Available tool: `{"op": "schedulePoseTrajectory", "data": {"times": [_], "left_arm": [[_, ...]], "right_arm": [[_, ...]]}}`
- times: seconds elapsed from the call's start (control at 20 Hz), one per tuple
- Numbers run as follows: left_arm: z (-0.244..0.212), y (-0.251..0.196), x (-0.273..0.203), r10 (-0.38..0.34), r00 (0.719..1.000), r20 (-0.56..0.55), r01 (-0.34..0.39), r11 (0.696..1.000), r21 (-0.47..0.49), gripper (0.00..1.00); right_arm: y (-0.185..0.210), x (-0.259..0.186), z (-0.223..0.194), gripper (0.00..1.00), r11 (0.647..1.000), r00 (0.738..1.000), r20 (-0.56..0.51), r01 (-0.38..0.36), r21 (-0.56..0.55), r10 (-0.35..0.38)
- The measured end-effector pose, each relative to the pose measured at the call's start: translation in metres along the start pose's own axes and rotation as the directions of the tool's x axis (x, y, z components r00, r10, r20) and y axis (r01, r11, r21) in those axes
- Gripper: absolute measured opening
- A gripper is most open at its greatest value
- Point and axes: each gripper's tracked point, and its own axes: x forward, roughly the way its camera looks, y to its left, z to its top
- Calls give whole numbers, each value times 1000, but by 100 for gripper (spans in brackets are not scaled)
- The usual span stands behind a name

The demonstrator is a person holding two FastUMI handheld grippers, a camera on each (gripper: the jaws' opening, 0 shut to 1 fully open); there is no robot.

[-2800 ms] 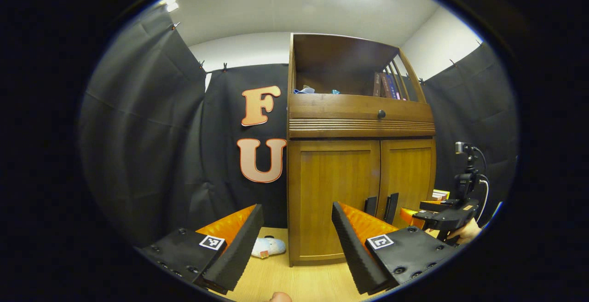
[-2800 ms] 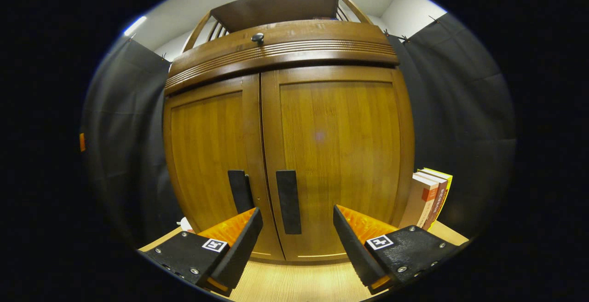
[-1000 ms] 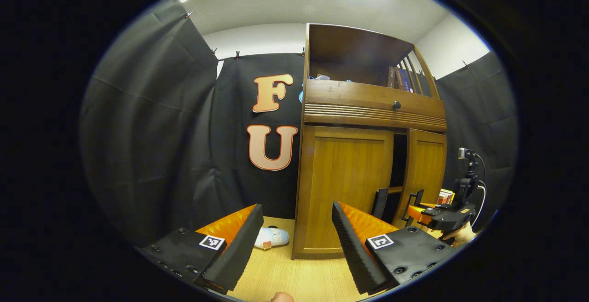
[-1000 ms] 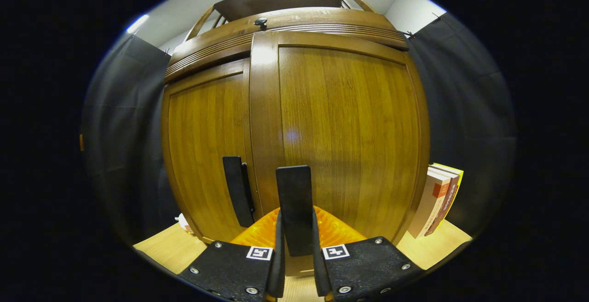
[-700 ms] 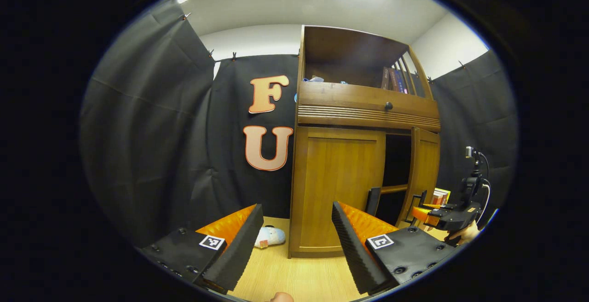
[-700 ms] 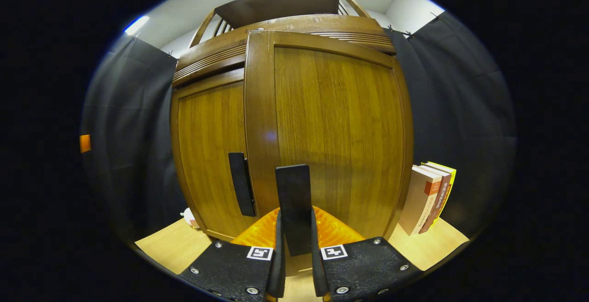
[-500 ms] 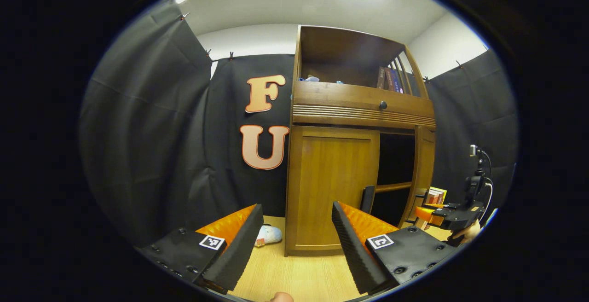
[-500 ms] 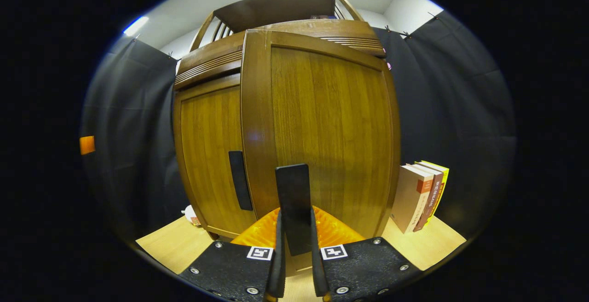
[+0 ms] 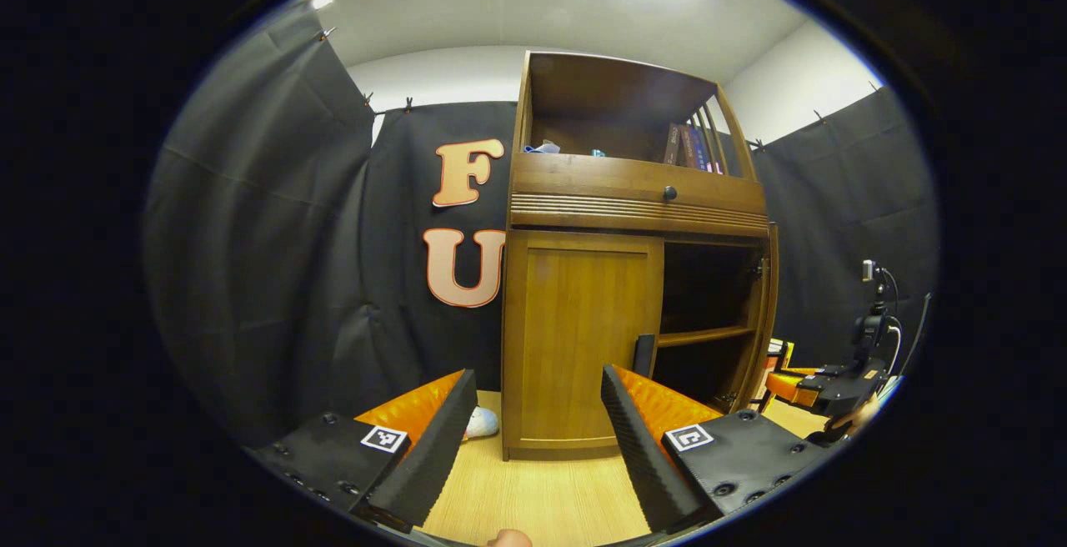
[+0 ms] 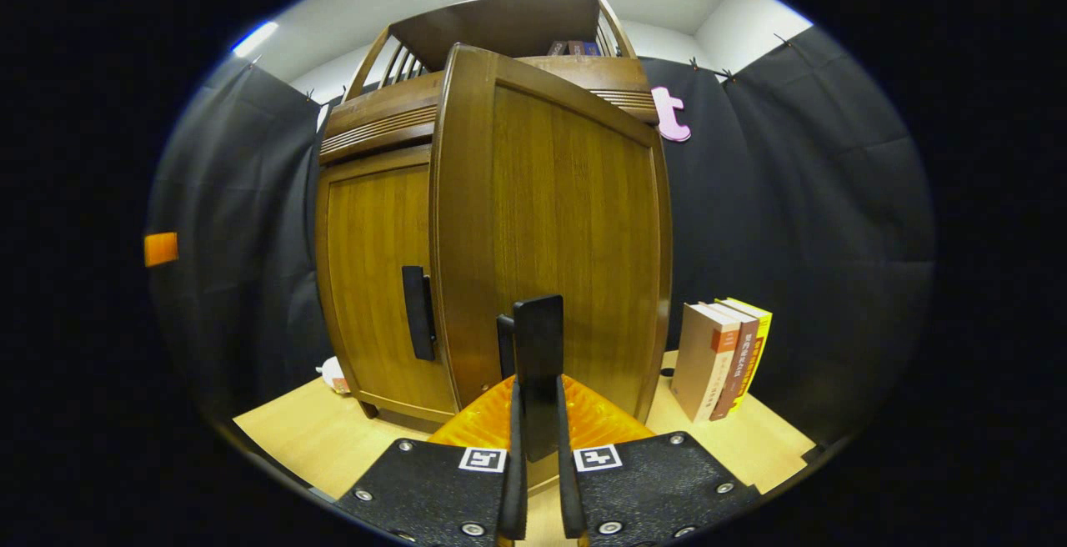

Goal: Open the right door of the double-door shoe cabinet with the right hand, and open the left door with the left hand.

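The right door (image 10: 550, 230) of the shoe cabinet (image 9: 638, 197) stands swung wide, its upright handle (image 10: 538, 363) clamped in the right gripper (image 10: 536, 439). The left door (image 9: 579, 338) is shut, its upright handle (image 9: 643, 355) ahead and slightly right of the spread-fingered, empty left gripper (image 9: 533, 439), the nearer one.

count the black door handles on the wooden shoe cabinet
2. One black bar handle sits on the closed left wooden door; the other black bar handle is on the swung-open right wooden door, clamped by the right gripper.
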Motion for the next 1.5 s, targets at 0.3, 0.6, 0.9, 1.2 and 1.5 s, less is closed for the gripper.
{"op": "schedulePoseTrajectory", "data": {"times": [0.3,0.6,0.9,1.2,1.5], "left_arm": [[-3,-11,-6,-21,1000,-7,21,1000,-5,99],[-4,-23,-8,-33,999,-20,33,999,-5,99],[1,-33,-12,-41,999,-9,41,999,-6,96],[4,-51,-10,-63,998,-4,63,998,-4,99],[4,-66,-7,-80,997,-5,80,997,0,94]], "right_arm": [[-21,-18,2,9,1000,1000,-2,28,3,-28],[-44,-34,1,13,999,999,-2,50,4,-50],[-65,-43,1,7,998,998,-2,60,21,-60],[-88,-50,0,7,997,998,1,67,41,-67],[-119,-52,2,7,995,996,-1,85,56,-85]]}}
